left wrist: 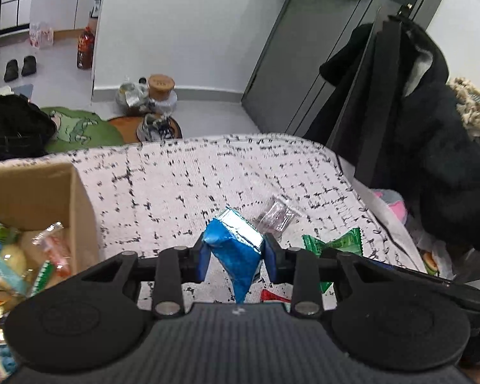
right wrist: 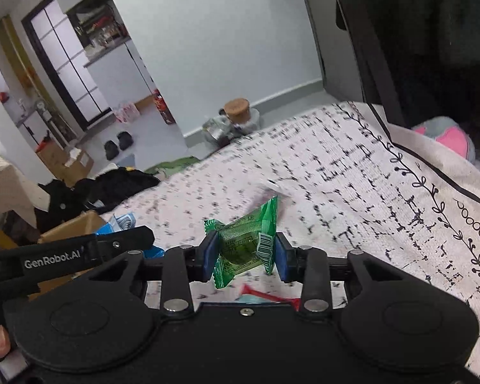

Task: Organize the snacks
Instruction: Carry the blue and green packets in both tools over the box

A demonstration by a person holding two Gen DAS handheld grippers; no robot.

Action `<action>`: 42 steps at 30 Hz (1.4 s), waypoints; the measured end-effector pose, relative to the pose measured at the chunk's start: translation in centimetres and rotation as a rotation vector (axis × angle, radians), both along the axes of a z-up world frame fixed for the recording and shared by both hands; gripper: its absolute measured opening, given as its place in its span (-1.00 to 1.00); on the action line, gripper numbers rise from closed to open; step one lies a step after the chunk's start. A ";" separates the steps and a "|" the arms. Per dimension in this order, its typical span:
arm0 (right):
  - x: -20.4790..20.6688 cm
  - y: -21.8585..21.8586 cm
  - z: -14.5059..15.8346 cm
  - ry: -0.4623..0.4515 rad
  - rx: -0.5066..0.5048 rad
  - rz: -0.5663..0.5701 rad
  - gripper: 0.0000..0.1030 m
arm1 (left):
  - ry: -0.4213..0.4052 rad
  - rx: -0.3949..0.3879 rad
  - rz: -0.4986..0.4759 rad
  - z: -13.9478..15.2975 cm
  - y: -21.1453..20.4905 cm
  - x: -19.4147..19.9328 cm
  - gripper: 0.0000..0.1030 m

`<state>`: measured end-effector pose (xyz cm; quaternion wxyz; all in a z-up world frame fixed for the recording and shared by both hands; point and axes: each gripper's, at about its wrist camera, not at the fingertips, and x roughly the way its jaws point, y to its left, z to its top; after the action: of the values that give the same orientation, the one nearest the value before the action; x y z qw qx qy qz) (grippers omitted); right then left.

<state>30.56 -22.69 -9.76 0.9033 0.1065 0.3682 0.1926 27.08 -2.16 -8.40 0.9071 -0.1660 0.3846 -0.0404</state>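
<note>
My left gripper [left wrist: 236, 256] is shut on a blue and silver snack packet [left wrist: 235, 249], held above the speckled bedspread [left wrist: 176, 185]. A cardboard box [left wrist: 41, 192] with several snacks in it stands at the left; it also shows in the right wrist view [right wrist: 76, 227]. My right gripper [right wrist: 244, 252] is shut on a green snack packet [right wrist: 246, 243], which also shows in the left wrist view [left wrist: 336, 243]. A clear wrapped snack [left wrist: 276, 216] lies on the bedspread ahead. A red wrapper [right wrist: 265, 294] lies under the right gripper.
A dark coat [left wrist: 432, 160] hangs at the right by the bed. A pink and grey plush [right wrist: 444, 134] lies past the bed's right edge. Dark clothes [left wrist: 12, 128], a green cloth [left wrist: 80, 128], shoes and jars [left wrist: 158, 96] lie on the floor beyond the bed.
</note>
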 end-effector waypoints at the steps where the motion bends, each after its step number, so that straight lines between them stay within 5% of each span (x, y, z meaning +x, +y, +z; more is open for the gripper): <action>1: -0.3 0.2 0.4 -0.009 0.006 0.003 -0.30 | -0.009 0.004 0.000 0.5 0.1 -0.4 -0.35; 23: -4.4 4.7 4.4 -0.126 0.069 0.086 -0.30 | -0.105 0.070 0.077 6.6 6.6 -7.6 -0.35; 42: -4.1 10.6 3.3 -0.106 0.050 0.208 -0.30 | -0.038 0.059 0.242 3.6 15.0 -8.9 -0.34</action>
<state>26.47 -12.09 -6.46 0.8938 0.0799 0.3240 0.2997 18.21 12.86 -4.75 0.9169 -0.1837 0.3457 0.0776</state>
